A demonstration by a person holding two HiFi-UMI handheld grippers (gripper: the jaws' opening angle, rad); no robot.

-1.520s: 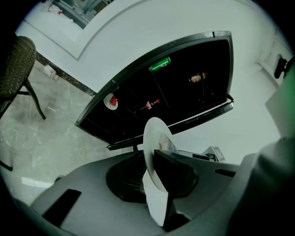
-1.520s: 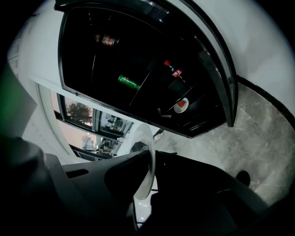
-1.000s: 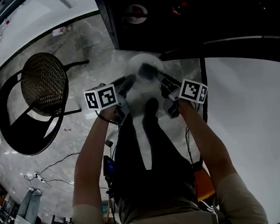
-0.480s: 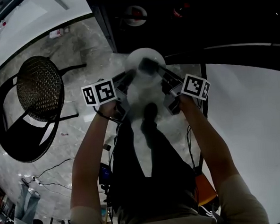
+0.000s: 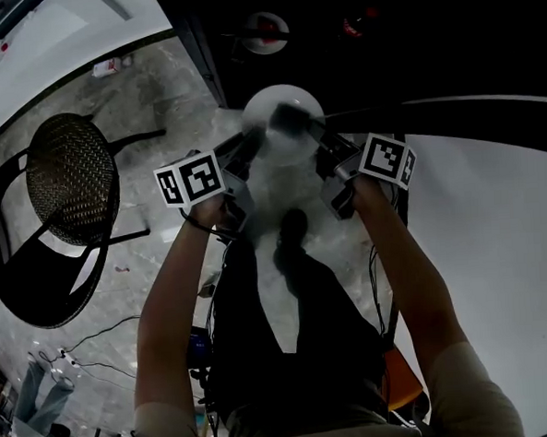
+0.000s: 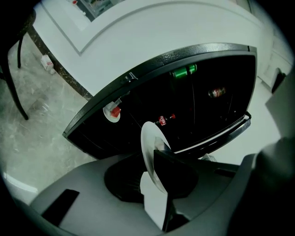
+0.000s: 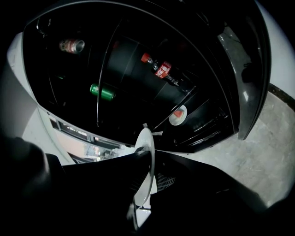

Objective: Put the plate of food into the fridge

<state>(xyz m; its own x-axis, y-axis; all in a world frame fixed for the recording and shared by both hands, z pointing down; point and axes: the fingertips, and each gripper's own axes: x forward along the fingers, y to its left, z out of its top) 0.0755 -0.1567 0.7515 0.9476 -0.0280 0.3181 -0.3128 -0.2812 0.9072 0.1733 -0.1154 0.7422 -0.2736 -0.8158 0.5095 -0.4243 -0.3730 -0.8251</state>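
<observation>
Plate [image 5: 281, 118]: white, round, shallow. It is held roughly level above the floor, directly in front of the fridge [image 5: 447, 36] opening. The left gripper [image 5: 260, 145] clamps its rim on one side and the right gripper [image 5: 321, 145] clamps the opposite side. Both gripper views show the plate edge-on. Any food on it cannot be made out.

Fridge: black frame, front open, interior dark, with wire shelves visible inside.
</observation>
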